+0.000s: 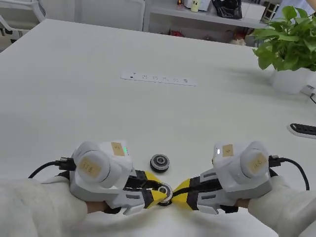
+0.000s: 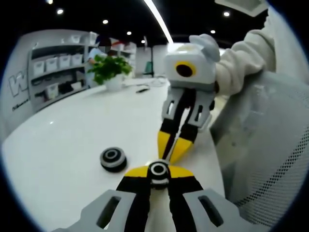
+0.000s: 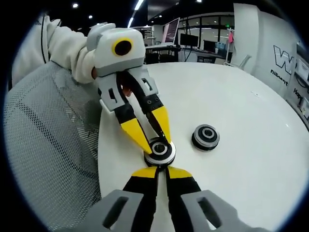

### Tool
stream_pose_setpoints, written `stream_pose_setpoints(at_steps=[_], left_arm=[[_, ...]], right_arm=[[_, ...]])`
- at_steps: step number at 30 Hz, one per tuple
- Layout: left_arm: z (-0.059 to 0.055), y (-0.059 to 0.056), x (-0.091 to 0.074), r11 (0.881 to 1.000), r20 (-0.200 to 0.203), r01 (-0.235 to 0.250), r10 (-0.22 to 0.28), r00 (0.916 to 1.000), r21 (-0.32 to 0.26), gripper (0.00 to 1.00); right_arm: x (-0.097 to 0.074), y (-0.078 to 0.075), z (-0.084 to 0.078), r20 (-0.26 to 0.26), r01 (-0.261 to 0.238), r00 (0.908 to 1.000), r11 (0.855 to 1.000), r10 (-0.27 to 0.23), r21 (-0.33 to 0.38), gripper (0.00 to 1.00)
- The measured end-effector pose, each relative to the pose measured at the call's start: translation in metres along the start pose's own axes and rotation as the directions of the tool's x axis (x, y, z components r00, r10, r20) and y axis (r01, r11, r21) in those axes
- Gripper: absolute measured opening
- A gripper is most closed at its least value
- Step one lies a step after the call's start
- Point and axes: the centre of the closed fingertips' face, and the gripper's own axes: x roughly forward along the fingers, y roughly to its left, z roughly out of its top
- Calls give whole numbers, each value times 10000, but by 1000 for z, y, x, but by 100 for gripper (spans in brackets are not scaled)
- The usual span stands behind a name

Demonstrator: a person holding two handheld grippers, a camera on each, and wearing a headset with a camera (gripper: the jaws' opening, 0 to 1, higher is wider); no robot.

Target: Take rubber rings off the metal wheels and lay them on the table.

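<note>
A metal wheel [image 1: 165,191] with a black rubber ring is held just above the white table [image 1: 74,98] near its front edge. My left gripper [image 1: 159,194] is shut on this wheel [image 2: 159,169], one yellow tip on each side. My right gripper [image 1: 174,193] comes in from the opposite side; its tips [image 3: 161,172] are pinched together on the edge of the rubber ring [image 3: 160,153]. A second wheel [image 1: 159,162] with its ring on lies flat on the table just beyond, apart from both grippers; it also shows in the gripper views [image 2: 113,158] [image 3: 205,137].
A white power strip [image 1: 158,78] lies mid-table. A potted plant [image 1: 289,44] stands at the far right, with a black device [image 1: 302,130] at the right edge. A mesh chair [image 3: 53,145] is behind the table's front edge.
</note>
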Motion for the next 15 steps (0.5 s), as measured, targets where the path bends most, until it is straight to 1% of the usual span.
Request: stream_pose_setpoints(at_steps=[1,2,3,4,5,7,9,11,13,14,15], left_arm=[[0,0,0,10000,-1,0,0,10000,-6,14],[0,0,0,10000,2,5,-5,10000,-11,14],[0,0,0,10000,6,11,-11,10000,-23,14],[0,-1,0,10000,7,31,-31,10000,-17,14],[0,-1,0,10000,6,40,-40,10000,-14,14],[0,-1,0,10000,10,59,-59,10000,5,14],[0,-1,1,10000,12,59,-59,10000,12,14],[0,-1,1,10000,13,56,-56,10000,16,14],[0,-1,1,10000,10,52,-52,10000,24,14],[0,-1,1,10000,8,49,-49,10000,28,14],[0,-1,1,10000,5,47,-47,10000,39,14]], right_arm=[[0,1,-2,-227,-14,9997,9967,33,808,2],[0,0,-2,-432,60,9991,9837,18,1795,2],[1,0,-3,-529,-68,9984,9797,178,2005,2],[1,1,-2,-506,-164,9983,9754,281,2200,2],[1,1,-2,-424,-245,9986,9851,322,1703,1],[1,2,-2,-412,-184,9988,9862,255,1646,1],[1,2,-1,-585,-112,9981,9907,193,1356,1],[2,2,-1,-787,15,9968,9872,112,1593,2],[1,1,-2,-808,24,9967,9880,102,1545,2],[1,1,-2,-842,60,9964,9830,97,1836,2],[1,1,-2,-850,60,9963,9810,107,1940,2]])
